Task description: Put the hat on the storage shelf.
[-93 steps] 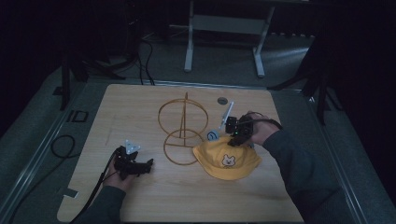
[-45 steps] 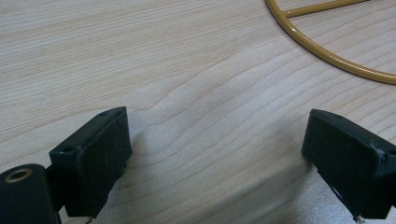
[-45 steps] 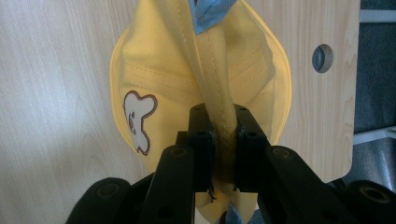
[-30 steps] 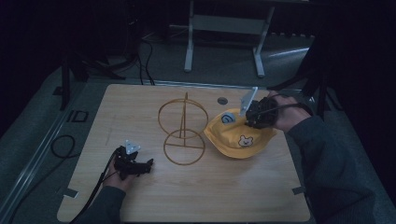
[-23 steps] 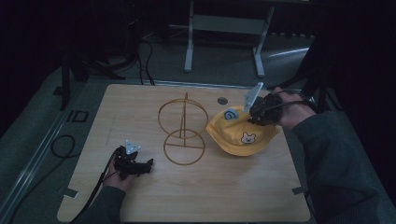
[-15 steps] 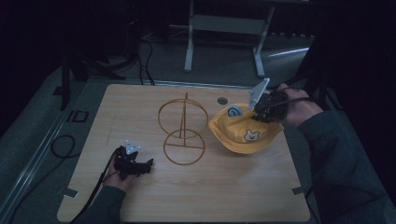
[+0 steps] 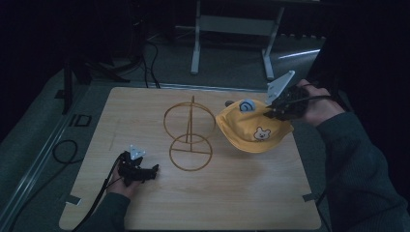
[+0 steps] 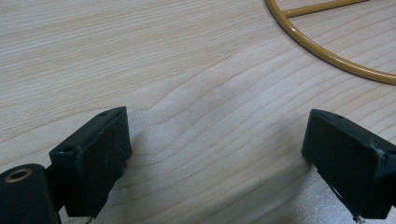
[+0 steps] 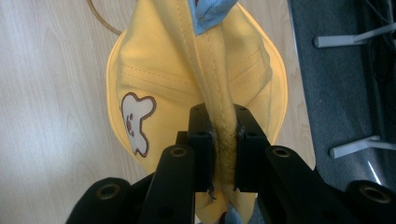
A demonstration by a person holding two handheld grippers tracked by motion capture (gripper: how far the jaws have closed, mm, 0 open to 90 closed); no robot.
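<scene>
A yellow child's hat (image 7: 251, 130) with a small bear patch and a blue swirl badge hangs above the table's right side. My right gripper (image 7: 271, 112) is shut on a fold of the yellow hat (image 9: 187, 79) near its top; in the right gripper view the black jaws pinch the seamed fabric. A gold wire stand (image 7: 189, 130), with an upright ring over a flat ring base, sits at the table's middle, left of the hat. My left gripper (image 7: 145, 172) rests open on the wood near the front left, with part of the gold wire stand (image 8: 327, 51) ahead of its jaws.
The light wooden table (image 7: 145, 106) has dark floor around it. A small dark disc (image 7: 228, 103) lies behind the hat. Cables (image 7: 63, 150) trail off the table's left edge, and a white frame's legs (image 7: 232, 29) stand beyond the far edge.
My right gripper has lifted the hat off the table and carried it right and toward the far edge, tilting it. The left gripper has stayed put.
</scene>
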